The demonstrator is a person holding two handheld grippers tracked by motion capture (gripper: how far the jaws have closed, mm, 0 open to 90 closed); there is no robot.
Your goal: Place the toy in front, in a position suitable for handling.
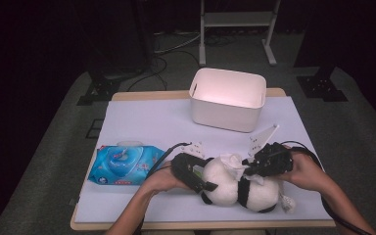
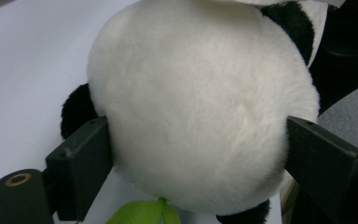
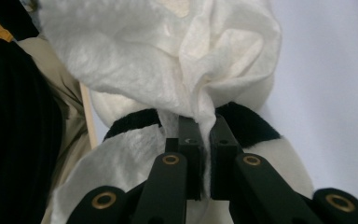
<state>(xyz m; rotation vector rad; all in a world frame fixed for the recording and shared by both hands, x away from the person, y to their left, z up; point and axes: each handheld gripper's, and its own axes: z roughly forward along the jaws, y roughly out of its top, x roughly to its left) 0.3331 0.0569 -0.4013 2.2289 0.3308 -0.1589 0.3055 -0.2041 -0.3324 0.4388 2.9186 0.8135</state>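
We are gripping the plush panda (image 1: 235, 183) with our left tongs (image 1: 206, 185), whose jaws are standing wide and pressing on either side of its round white head, near a green tag (image 2: 142, 212). The panda is lying on the white tabletop (image 1: 142, 122), close to the near edge. With our right tongs (image 1: 250, 169) we are pinching a white wet wipe (image 3: 168, 56), jaws closed tight on its gathered fold, the wipe resting against the panda's body. A blue wet-wipe pack (image 1: 125, 165) is lying to the left, and a white bin (image 1: 227, 98) is standing farther back.
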